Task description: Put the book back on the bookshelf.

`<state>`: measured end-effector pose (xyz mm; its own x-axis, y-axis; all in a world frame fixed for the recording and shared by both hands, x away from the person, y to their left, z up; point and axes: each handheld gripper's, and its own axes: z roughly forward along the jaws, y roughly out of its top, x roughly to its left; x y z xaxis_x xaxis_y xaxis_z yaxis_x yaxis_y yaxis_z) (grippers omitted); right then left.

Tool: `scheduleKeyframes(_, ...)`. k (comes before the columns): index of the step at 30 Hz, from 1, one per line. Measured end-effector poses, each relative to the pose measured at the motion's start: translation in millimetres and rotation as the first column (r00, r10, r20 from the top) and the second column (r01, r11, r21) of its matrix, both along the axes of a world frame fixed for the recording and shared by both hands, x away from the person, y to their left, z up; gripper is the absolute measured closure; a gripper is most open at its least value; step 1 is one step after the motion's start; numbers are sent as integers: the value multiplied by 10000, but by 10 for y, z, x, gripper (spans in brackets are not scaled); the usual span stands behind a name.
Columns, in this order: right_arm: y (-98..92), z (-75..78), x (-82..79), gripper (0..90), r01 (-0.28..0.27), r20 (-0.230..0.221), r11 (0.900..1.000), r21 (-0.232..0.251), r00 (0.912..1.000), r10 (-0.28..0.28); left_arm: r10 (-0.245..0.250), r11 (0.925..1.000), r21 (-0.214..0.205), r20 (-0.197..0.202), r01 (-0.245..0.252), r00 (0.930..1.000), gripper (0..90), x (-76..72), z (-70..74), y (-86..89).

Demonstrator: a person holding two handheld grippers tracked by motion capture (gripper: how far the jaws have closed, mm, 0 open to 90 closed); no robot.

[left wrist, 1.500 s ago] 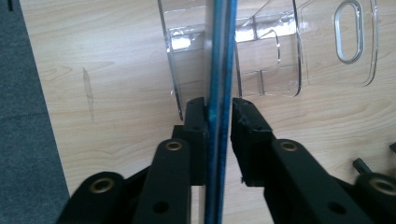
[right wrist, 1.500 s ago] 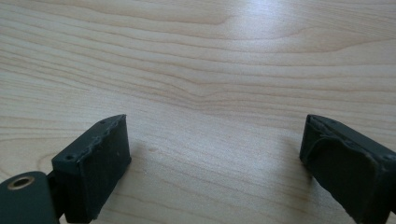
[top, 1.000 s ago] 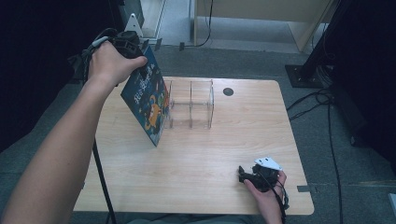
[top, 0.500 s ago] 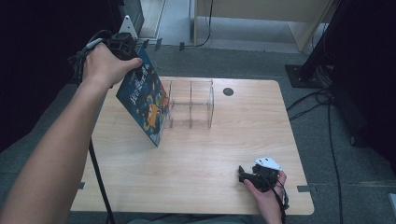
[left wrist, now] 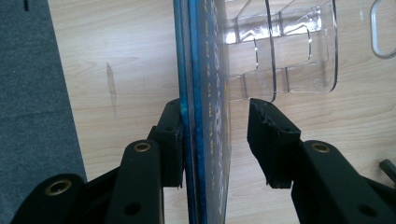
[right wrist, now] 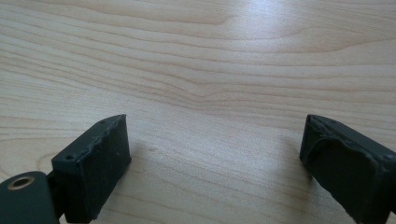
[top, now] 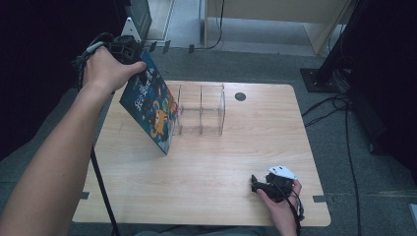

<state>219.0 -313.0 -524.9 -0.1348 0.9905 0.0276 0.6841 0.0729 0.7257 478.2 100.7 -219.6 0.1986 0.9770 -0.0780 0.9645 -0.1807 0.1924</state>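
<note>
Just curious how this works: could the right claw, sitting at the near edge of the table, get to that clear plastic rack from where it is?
Probably yes. The right claw is open and holds nothing, and bare table lies between it and the clear rack. The book leans at the rack's far-left end, off that path.

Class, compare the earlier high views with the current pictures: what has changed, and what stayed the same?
The left gripper has just been opening its jaws: one pad now stands off the blue picture book between them. The book stays tilted beside the clear acrylic organizer; the right gripper stays put.
</note>
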Motion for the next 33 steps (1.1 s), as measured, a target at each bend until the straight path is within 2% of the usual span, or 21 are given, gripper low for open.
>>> scheduleKeyframes(33,0,0,0,78,9,-3,10000,-6,10000,-9,51,9997,-224,77,-49,10000,561,-42,28,168)
